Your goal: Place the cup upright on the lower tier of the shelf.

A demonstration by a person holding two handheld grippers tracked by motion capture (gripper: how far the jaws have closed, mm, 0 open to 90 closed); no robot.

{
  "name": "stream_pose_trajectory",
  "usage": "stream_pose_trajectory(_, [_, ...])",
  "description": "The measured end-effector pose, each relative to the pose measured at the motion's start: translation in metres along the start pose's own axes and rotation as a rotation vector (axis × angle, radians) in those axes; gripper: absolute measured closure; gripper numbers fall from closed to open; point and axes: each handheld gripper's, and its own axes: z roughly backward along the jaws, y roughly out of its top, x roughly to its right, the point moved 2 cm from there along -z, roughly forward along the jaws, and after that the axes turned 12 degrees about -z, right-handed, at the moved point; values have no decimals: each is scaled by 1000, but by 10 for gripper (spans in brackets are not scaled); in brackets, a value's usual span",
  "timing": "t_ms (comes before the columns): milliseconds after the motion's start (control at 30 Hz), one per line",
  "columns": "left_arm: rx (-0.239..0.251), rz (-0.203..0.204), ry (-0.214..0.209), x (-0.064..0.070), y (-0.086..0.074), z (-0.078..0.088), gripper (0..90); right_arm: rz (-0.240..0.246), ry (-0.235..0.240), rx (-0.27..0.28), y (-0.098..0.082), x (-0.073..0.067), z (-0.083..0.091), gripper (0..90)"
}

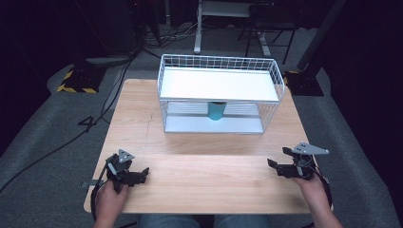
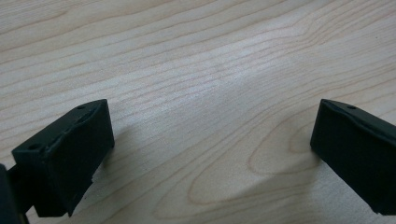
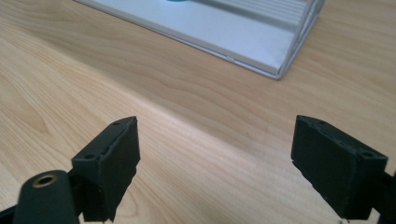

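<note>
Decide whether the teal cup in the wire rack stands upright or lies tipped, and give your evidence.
Upright. The teal cup stands on the wire rack's lower shelf, sides vertical, under the white upper shelf.

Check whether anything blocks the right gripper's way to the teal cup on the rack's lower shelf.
Nothing visible does. Bare table lies between the right gripper and the wire rack, whose front is open toward the teal cup.

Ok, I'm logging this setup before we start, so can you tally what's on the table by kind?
White wire shelf rack: 1
Teal cup, on the rack's lower shelf: 1
Black two-jaw grippers, both open and empty: 2, the left gripper and the right gripper
Total: 4
</note>
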Motion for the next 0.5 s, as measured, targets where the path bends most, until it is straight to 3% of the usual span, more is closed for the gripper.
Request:
stream_pose_trajectory(267, [0,0,0,0,0,0,0,-2,3,-18,-24,8,-4,160])
stream_pose_trajectory(500, [-1,-5,3,0,0,0,0,3,2,-75,-38,11,-14,159])
